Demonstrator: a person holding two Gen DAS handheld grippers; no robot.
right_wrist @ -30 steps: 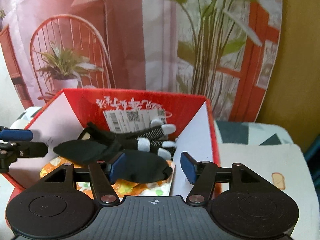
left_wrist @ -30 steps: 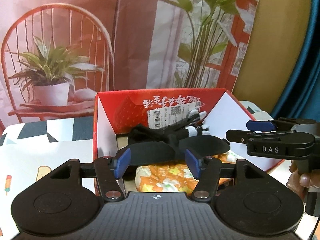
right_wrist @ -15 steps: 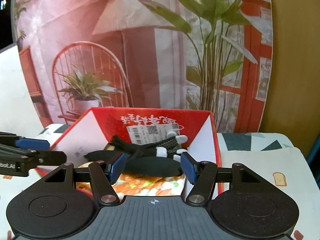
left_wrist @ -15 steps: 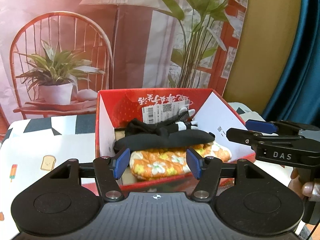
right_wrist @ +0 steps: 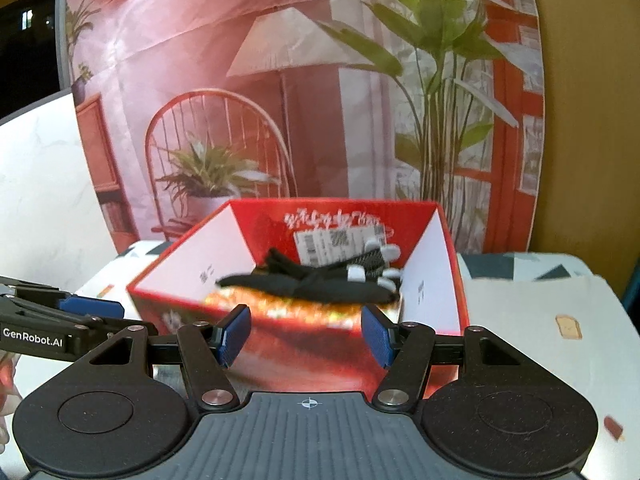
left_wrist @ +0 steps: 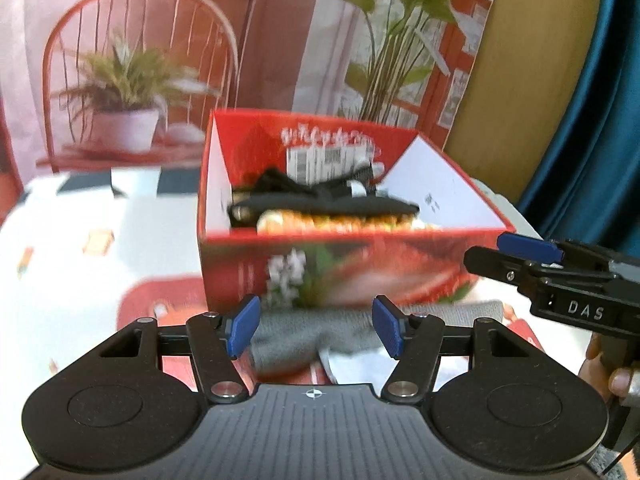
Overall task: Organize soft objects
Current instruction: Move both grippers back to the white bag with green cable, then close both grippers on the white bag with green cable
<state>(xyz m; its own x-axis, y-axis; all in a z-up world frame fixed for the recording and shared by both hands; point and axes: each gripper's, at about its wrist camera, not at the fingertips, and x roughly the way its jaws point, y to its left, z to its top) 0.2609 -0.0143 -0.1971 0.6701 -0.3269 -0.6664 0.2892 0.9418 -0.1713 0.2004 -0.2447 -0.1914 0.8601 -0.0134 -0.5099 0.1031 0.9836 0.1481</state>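
Sorting soft things beside a red carton on a printed bench.

Standing behind everything is a painted backdrop point(right_wrist: 280, 100) of a chair, lamp and plants, with a blue curtain point(left_wrist: 592, 120) at far right; the bench point(left_wrist: 100, 240) wears a white cloth with small prints. At centre sits the red carton point(left_wrist: 340, 268), already holding a black fabric piece point(right_wrist: 320, 284) draped over an orange floral cloth point(left_wrist: 340, 222). Near its front wall lies a grey knitted cloth point(left_wrist: 320, 336), probably next: light, limp, non-slip, best pinched at a bunched fold. Left tongs point(left_wrist: 316, 330) hang released above it, empty; right tongs point(right_wrist: 306, 334) likewise stand apart, gripping nothing.
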